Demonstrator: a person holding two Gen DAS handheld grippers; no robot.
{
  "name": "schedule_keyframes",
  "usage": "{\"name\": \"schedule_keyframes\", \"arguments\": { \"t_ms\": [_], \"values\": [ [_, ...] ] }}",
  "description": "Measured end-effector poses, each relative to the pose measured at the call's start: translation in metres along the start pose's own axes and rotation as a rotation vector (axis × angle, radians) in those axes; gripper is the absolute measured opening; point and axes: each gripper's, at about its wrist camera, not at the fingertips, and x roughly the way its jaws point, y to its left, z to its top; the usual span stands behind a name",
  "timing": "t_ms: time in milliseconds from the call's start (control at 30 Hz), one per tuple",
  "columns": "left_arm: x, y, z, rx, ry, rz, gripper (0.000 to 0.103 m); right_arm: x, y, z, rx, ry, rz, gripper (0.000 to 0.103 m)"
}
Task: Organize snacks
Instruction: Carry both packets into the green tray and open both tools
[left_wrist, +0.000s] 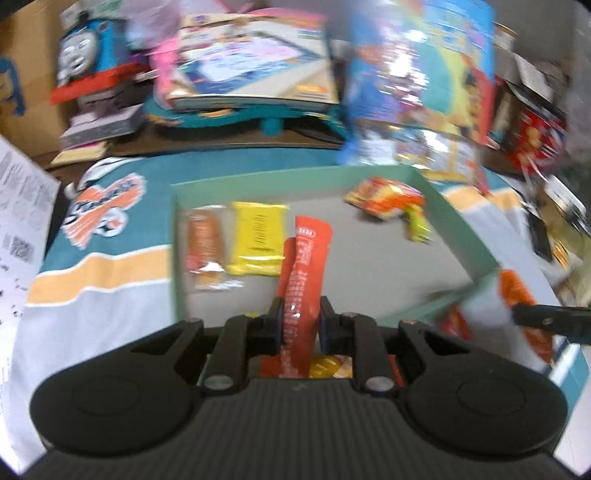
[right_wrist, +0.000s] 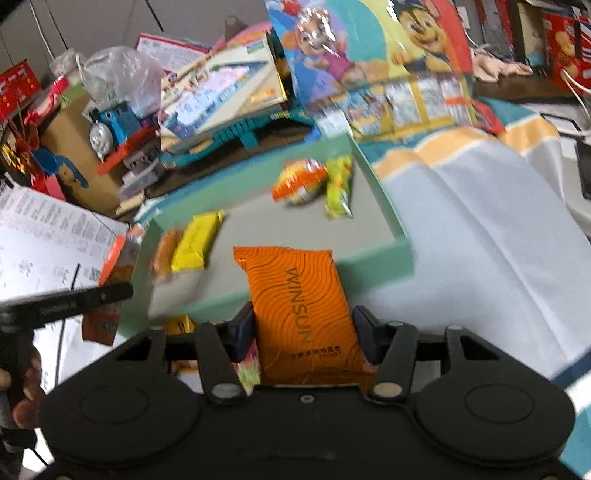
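Observation:
A shallow green tray with a grey floor holds a brown snack bar, a yellow packet, a round orange snack and a green packet. My left gripper is shut on a long red stick packet, held over the tray's near edge. My right gripper is shut on a flat orange packet in front of the tray. The left gripper's fingers and the hand that holds it show at the left of the right wrist view.
Loose snacks lie on the striped teal, yellow and white blanket below the grippers. Behind the tray stand a toy train, game boxes and a cartoon bag. A printed sheet lies to the left.

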Motion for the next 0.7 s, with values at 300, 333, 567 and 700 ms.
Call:
{"name": "schedule_keyframes", "arguments": {
  "t_ms": [300,333,567,700],
  "values": [
    [0.051,0.039,0.029,-0.094,0.029,0.037,0.018,0.058,0.02,0.057,-0.035,-0.001,-0.029,0.055],
    [0.057,0.039,0.029,-0.094,0.039,0.037,0.018,0.066,0.021,0.061,-0.041,0.007,-0.037,0.055],
    [0.085,0.038,0.026,-0.086,0.094,0.036,0.018,0.118,0.018,0.074,-0.039,0.072,-0.06,0.055],
    [0.096,0.039,0.022,-0.087,0.125,0.04,0.018,0.136,0.014,0.071,-0.032,0.102,-0.065,0.055]
  ]
}}
